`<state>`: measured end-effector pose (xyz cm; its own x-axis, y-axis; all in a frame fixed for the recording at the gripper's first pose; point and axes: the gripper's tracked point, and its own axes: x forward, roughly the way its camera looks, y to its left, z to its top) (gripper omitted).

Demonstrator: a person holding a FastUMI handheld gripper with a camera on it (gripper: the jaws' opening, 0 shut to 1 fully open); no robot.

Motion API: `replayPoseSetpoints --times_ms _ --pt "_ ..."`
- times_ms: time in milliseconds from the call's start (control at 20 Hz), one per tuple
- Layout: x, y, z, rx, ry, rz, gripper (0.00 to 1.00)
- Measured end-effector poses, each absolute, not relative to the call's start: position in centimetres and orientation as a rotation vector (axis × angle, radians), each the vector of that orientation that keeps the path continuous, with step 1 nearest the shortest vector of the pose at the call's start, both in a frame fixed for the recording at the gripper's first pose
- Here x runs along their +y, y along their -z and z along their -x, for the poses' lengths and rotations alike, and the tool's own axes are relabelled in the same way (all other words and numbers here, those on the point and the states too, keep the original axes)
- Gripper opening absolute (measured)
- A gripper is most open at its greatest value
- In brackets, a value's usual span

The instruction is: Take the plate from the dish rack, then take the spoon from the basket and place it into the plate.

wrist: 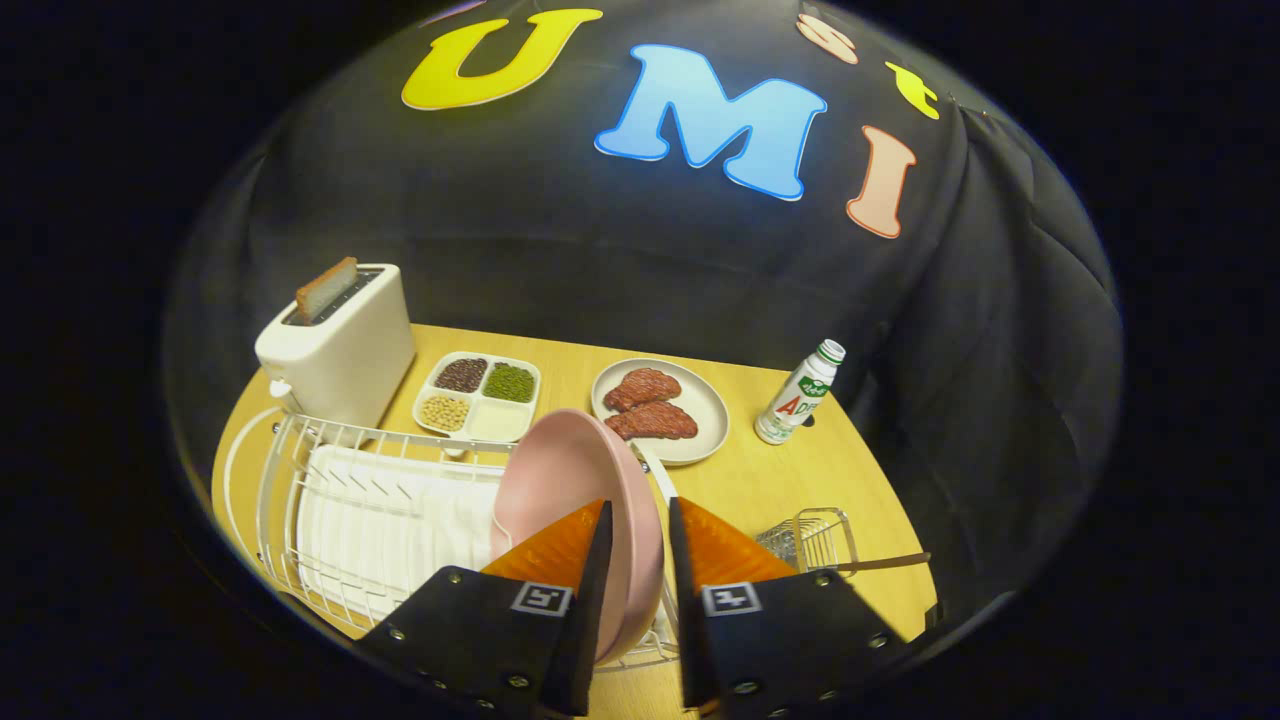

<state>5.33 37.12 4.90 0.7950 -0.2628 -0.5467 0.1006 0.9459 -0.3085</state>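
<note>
The pink plate [575, 480] stood on edge in the white wire dish rack [350, 500]. The spoon's handle [885, 563] jutted from the small wire basket [812, 540] beside it.

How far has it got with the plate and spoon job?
Early on. In hand: the tool has its fingers either side of the pink plate's rim, at the edge of the dish rack; whether they press it is unclear. Left: set the plate down, then fetch the spoon from the wire basket.

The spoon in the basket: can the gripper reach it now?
Probably not yet: the gripper is closed on the pink plate, so its fingers are occupied; the spoon lies in the basket beside them.
</note>
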Motion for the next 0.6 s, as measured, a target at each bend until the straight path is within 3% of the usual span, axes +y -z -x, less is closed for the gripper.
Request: replayPoseSetpoints --times_ms 50,200,300,600 --pt "37.2 -4.8 -5.5 0.630 0.216 0.292 0.25" --pt "38.5 -5.5 -5.5 0.618 0.224 0.287 0.21" --pt "39.3 -5.8 -5.4 0.626 0.241 0.355 0.08" --pt "40.9 -7.0 -5.0 0.614 0.263 0.442 0.08"
